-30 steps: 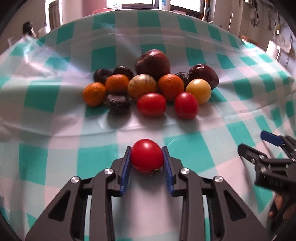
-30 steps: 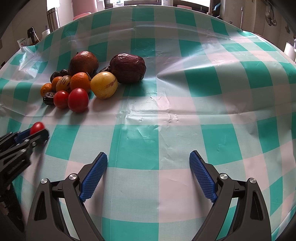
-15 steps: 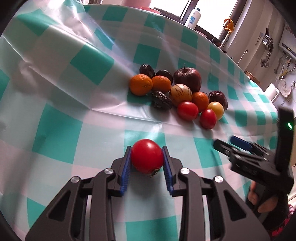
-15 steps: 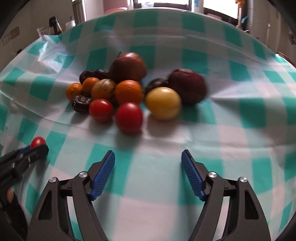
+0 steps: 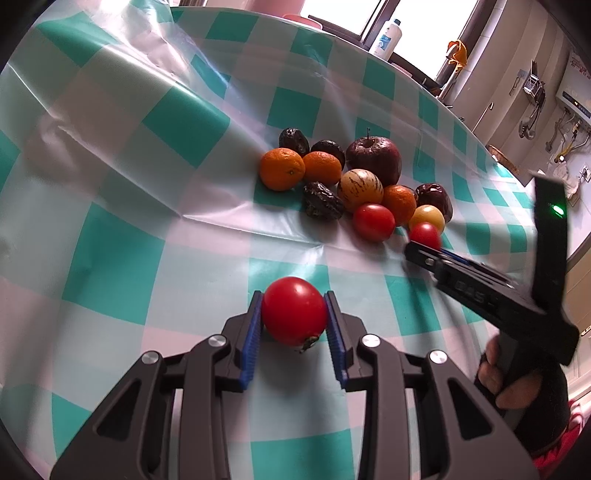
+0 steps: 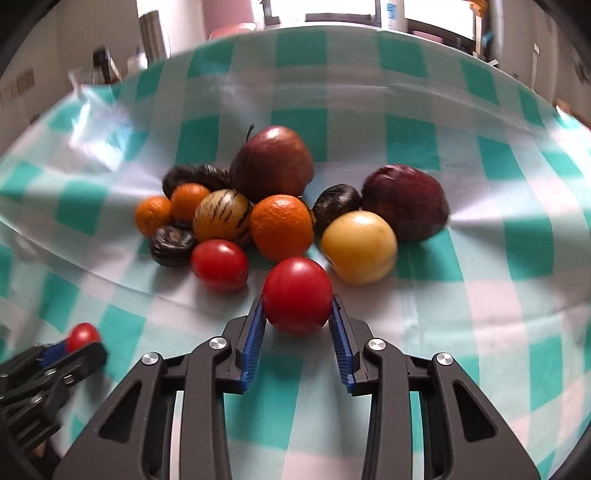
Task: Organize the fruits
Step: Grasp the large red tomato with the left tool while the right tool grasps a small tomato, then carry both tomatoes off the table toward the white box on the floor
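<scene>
Left gripper (image 5: 294,314) angled down over tablecloth (image 5: 110,229), pads clamping red tomato (image 5: 294,311). Right gripper (image 6: 297,306) angled down, just closed on second tomato (image 6: 297,294), fruit pile (image 6: 273,206) directly beyond fingertips.

A glossy teal-and-white checked plastic tablecloth (image 5: 192,122) covers the tabletop, creased at centre left of the left wrist view. At the top of that frame a white plastic bottle with a blue label (image 5: 386,38) stands before a bright window. A white wall-mounted appliance (image 5: 574,107) hangs at upper right. A steel flask (image 6: 151,33) stands at upper left of the right wrist view.
</scene>
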Demonstrator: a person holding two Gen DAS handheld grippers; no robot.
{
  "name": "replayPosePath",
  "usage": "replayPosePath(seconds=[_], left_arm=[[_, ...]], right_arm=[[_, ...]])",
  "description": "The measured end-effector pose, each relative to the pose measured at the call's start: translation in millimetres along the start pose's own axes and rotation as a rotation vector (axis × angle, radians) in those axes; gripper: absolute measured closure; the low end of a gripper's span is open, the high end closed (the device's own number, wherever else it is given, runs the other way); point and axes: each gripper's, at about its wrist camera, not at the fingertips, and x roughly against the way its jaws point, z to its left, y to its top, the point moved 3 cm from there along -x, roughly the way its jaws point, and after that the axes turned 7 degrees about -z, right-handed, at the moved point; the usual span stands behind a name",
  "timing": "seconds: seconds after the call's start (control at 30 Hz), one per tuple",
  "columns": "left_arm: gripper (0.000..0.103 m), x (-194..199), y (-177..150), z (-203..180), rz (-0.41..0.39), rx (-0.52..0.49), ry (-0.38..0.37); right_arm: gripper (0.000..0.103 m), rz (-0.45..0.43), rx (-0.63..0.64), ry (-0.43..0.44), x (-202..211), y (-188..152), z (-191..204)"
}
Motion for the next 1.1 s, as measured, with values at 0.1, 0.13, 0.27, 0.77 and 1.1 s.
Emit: replayPosePath(seconds=[0.1, 0.13, 0.27, 0.77, 1.1], left_arm=[[0.07, 0.1, -0.2, -0.1, 0.0, 0.001, 0.0], [0.07, 0.3, 0.0, 0.2, -0.001, 0.001, -0.001], [0.07, 1.9, 0.4, 2.3, -0.007, 0.016, -0.006], [0.071, 42.6, -25.0, -63.0, -0.126, -0.184, 0.007], [0.07, 46.0, -66.2, -143.6, -0.072, -0.371, -0.05]], right_arm=[[0.068, -0.033, -0.051, 0.039, 20.3, -10.8, -8.5], [0.068, -0.041, -0.064, 0.054, 27.3, -14.7, -10.1], [0.068, -0.06, -0.14, 0.116, 55.0, -33.2, -21.0], [0.068, -0.087, -0.132, 0.164, 122.3, -85.0, -33.4], [0.068, -0.133, -0.175, 0.132, 170.6, -116.5, -90.3]])
